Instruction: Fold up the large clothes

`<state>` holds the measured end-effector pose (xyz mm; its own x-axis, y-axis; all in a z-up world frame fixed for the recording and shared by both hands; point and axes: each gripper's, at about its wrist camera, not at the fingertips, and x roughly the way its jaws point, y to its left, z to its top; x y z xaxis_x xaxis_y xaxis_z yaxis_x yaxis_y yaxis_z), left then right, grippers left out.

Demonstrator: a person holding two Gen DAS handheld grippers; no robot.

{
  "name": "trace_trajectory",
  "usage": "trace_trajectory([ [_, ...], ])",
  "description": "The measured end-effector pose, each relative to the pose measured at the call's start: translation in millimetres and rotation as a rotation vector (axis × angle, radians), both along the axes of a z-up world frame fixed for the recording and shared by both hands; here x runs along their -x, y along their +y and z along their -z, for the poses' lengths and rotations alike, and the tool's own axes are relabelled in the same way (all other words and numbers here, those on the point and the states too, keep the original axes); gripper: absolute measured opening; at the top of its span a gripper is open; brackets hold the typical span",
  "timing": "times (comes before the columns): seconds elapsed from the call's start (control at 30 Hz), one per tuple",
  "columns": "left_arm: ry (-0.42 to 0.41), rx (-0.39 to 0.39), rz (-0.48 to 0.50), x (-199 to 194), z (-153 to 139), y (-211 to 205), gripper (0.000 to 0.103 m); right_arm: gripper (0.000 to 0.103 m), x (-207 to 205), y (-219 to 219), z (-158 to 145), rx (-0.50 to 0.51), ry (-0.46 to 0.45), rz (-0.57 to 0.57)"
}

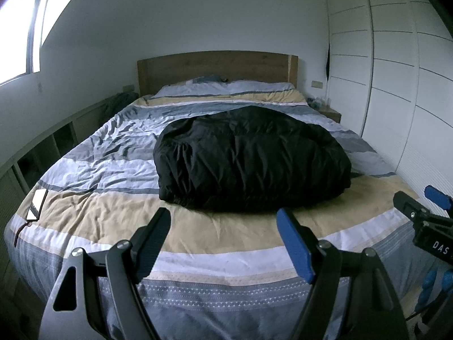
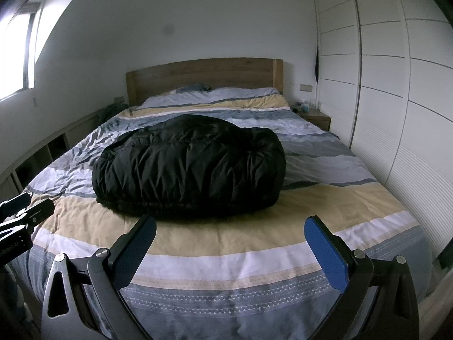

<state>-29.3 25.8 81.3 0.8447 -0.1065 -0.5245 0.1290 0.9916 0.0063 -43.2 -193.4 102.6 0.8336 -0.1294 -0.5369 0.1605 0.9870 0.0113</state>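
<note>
A black puffy jacket (image 1: 249, 158) lies folded into a thick bundle on the striped bed cover (image 1: 113, 212); it also shows in the right wrist view (image 2: 189, 170). My left gripper (image 1: 225, 221) is open and empty, held above the foot of the bed, short of the bundle. My right gripper (image 2: 230, 228) is open and empty, also short of the bundle. The right gripper shows at the right edge of the left wrist view (image 1: 419, 201). The left gripper shows at the left edge of the right wrist view (image 2: 25, 206).
A phone (image 1: 38, 204) lies on the bed's near left corner. A wooden headboard (image 1: 218, 68) and pillows (image 1: 226, 86) are at the far end. White wardrobe doors (image 2: 396, 99) line the right side, with a small nightstand (image 2: 317, 117). Low shelves (image 1: 48, 147) run along the left.
</note>
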Motion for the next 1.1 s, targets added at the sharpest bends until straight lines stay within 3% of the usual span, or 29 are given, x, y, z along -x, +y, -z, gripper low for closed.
trace_trajectory([
  [1.1,0.039,-0.010,-0.004,-17,15,15,0.076,0.103,1,2,2,0.021,0.006,-0.014],
])
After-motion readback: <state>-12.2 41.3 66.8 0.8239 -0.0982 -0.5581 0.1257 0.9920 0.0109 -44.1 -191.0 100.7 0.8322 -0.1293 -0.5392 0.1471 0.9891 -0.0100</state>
